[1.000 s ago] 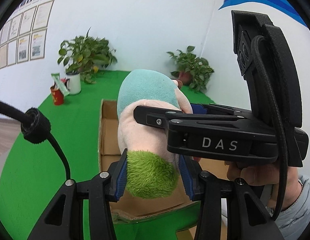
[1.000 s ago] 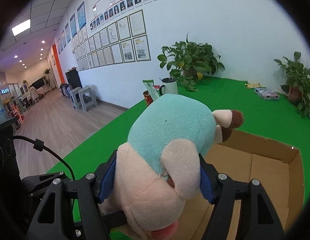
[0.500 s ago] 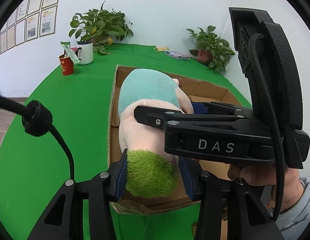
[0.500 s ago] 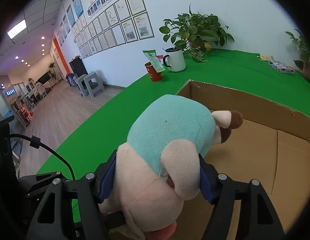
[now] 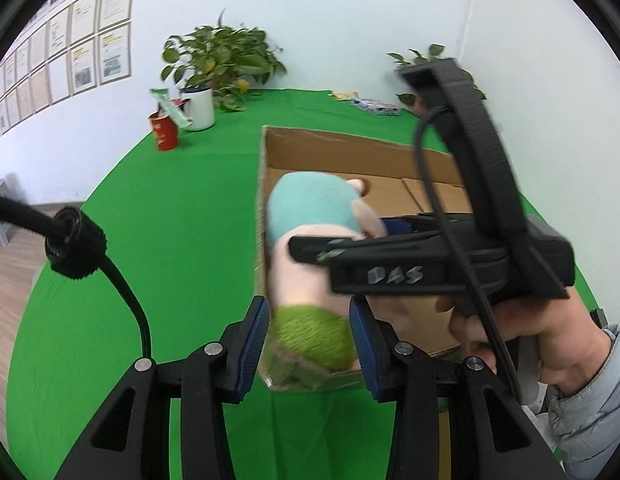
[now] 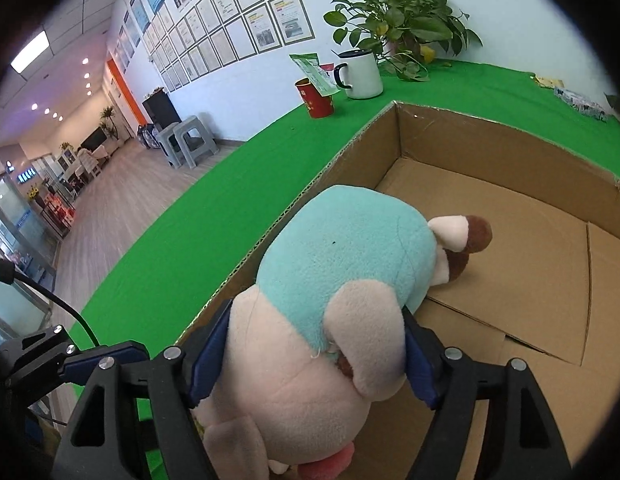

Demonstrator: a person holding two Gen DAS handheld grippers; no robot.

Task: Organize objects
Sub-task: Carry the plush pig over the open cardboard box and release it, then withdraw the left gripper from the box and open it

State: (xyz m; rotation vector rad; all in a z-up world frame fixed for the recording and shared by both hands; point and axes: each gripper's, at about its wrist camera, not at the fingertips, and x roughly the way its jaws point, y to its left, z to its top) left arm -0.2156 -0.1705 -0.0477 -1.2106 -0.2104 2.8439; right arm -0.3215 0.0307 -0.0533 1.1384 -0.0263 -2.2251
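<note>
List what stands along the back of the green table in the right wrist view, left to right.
red cup → white mug → leafy potted plant → small packets at the far right edge

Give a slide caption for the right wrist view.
Right gripper, jaws opening, lowers plush toy into cardboard box.

Bright, even light (fisheye-warped, blurred)

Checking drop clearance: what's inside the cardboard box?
Inside the cardboard box only bare flaps show. The plush toy hangs over its near-left corner, hiding the floor below it.
</note>
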